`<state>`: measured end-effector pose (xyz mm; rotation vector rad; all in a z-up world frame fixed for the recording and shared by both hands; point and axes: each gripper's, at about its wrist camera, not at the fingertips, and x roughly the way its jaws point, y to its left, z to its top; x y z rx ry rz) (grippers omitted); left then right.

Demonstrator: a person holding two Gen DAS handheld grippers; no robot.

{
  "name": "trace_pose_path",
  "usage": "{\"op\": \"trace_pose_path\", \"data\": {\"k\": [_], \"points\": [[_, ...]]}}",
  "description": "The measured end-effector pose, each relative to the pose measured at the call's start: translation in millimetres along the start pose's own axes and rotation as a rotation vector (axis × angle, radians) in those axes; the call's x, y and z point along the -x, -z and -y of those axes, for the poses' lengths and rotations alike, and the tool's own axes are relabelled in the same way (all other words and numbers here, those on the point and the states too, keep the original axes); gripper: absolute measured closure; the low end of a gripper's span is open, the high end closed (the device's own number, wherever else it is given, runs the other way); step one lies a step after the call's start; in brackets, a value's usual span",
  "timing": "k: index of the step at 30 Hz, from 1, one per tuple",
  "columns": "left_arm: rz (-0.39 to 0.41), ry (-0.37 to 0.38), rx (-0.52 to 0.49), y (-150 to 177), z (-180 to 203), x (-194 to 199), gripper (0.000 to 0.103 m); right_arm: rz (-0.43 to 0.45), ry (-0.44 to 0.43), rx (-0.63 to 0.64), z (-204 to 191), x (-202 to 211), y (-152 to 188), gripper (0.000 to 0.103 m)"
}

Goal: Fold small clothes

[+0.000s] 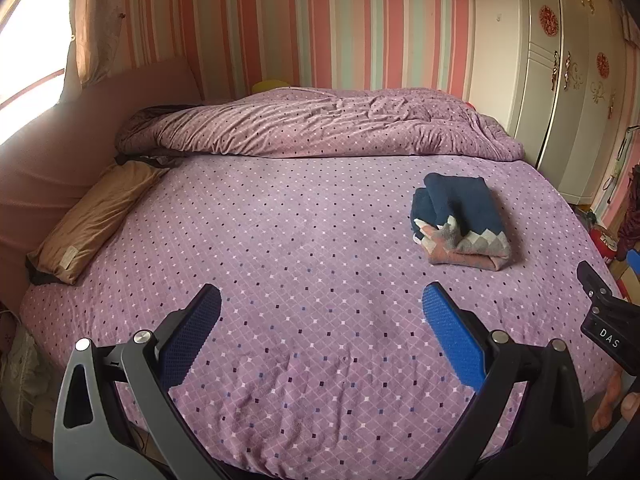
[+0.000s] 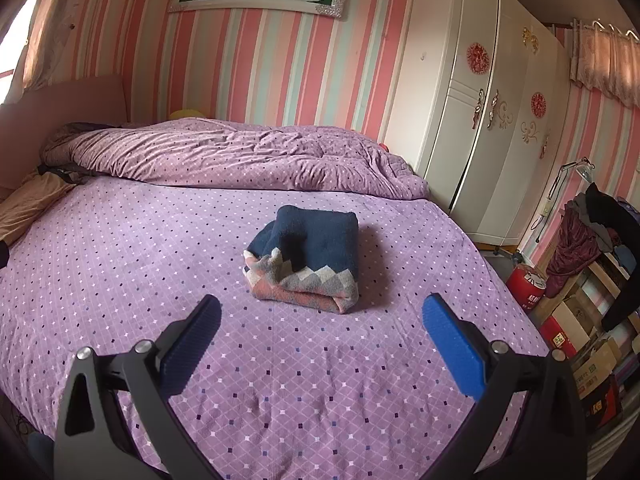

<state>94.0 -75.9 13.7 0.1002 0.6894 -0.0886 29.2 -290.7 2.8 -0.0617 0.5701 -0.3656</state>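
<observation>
A small navy sweater (image 1: 460, 216) with a grey, white and pink zigzag hem lies folded in a compact bundle on the purple dotted bed (image 1: 280, 240). In the right wrist view the sweater (image 2: 308, 256) sits just beyond the fingertips, slightly left of centre. My left gripper (image 1: 322, 304) is open and empty, hovering over the bed, with the sweater ahead to its right. My right gripper (image 2: 322, 308) is open and empty, a short way in front of the sweater. The right gripper's body also shows at the right edge of the left wrist view (image 1: 608, 320).
A rumpled purple duvet (image 1: 320, 124) lies across the far side of the bed. A tan pillow (image 1: 96, 216) is at the left by the headboard. A white wardrobe (image 2: 480, 120) stands to the right, with boxes and clutter (image 2: 580, 340) beside the bed.
</observation>
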Motion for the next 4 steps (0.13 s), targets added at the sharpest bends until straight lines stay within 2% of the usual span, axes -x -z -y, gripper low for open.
{"op": "trace_pose_path", "data": {"k": [4], "points": [[-0.008, 0.003, 0.014, 0.1, -2.9, -0.4, 0.003, 0.001, 0.001, -0.002, 0.5, 0.7, 0.0, 0.002]]}}
